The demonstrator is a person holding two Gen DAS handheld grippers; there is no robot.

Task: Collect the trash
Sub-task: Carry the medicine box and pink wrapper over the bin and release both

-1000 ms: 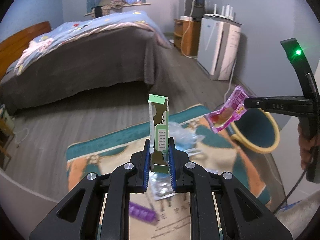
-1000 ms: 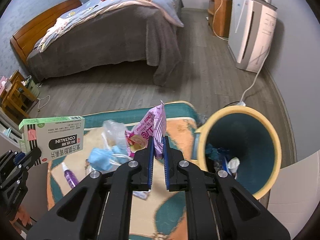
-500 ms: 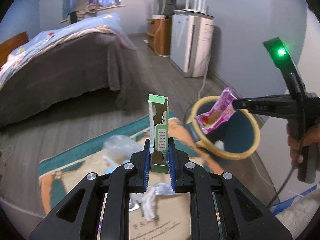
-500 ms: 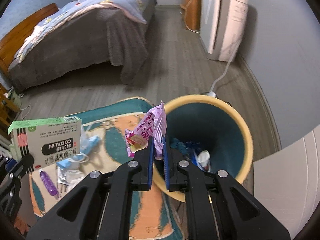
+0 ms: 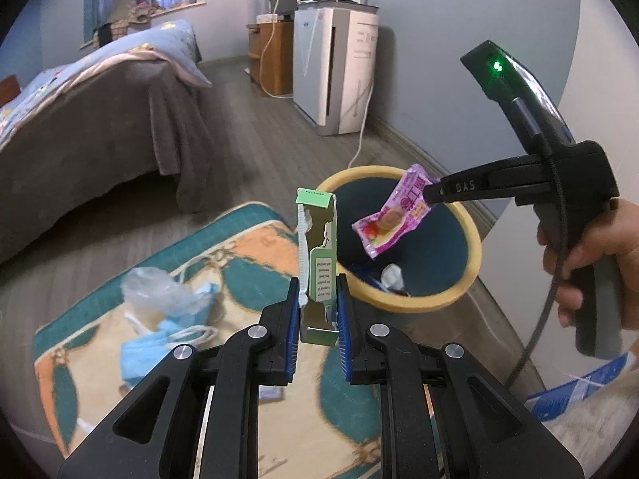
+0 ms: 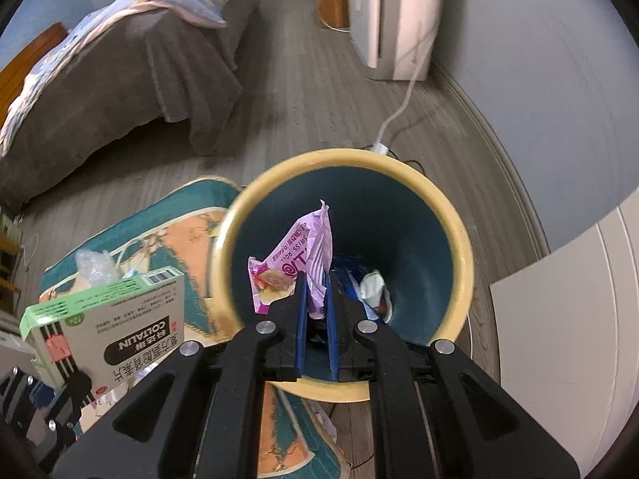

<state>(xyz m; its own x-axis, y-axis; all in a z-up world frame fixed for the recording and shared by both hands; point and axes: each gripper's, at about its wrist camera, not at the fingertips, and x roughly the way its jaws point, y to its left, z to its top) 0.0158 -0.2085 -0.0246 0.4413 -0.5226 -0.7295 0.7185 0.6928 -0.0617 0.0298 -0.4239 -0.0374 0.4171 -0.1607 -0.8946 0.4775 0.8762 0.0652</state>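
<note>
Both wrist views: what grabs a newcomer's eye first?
The pink snack wrapper, pinched in the right gripper, hangs directly over the open mouth of the yellow-rimmed trash bin, which already holds some litter. Just left of the bin, the left gripper clamps a torn green-and-white medicine box upright above the patterned rug.

Left gripper (image 5: 318,311) level, jaws pressed on something upright between them, right gripper (image 6: 316,299) tilted downward, jaws nearly together on a pinched item, right hand (image 5: 591,263) wrapped around its handle
</note>
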